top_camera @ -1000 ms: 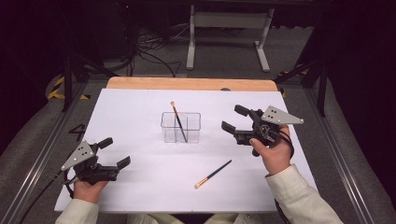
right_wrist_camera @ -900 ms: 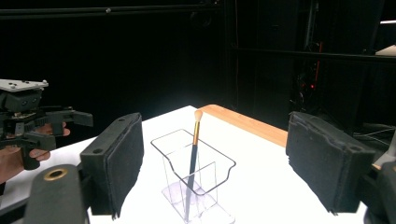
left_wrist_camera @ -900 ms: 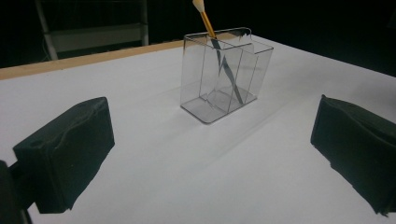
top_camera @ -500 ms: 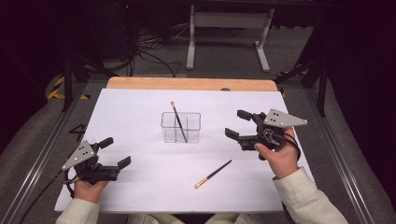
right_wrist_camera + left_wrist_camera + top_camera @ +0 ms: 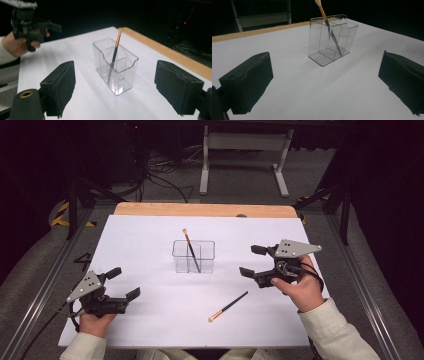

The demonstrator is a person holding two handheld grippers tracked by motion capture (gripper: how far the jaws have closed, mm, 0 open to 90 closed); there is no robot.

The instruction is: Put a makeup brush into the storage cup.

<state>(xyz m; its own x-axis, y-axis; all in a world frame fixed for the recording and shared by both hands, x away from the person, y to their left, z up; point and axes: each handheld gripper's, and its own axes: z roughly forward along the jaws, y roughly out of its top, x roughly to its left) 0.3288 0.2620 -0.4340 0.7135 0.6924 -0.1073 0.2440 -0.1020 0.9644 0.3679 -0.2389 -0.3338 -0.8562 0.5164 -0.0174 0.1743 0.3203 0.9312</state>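
Note:
A clear plastic holder (image 5: 194, 256) with compartments stands at the middle of the white table. A black-handled brush (image 5: 190, 247) leans upright in it, bristles up. A second brush (image 5: 228, 306) lies flat on the sheet nearer the front edge. My left gripper (image 5: 124, 282) rests at the front left, open and holding nothing. My right gripper (image 5: 251, 260) hovers to the right of the holder, also open with nothing between its jaws. The left gripper view looks between its jaws (image 5: 324, 82) at the holder (image 5: 332, 40) and brush (image 5: 325, 18). The right gripper view (image 5: 117, 82) shows the holder (image 5: 116, 67) ahead.
A white sheet (image 5: 150, 240) covers the table, with a wooden strip (image 5: 200, 210) along the far edge. Metal rails (image 5: 45, 285) run down both sides. Beyond the table are a white stand (image 5: 240, 150) and cables on the floor. The left gripper (image 5: 37, 27) appears far off in the right gripper view.

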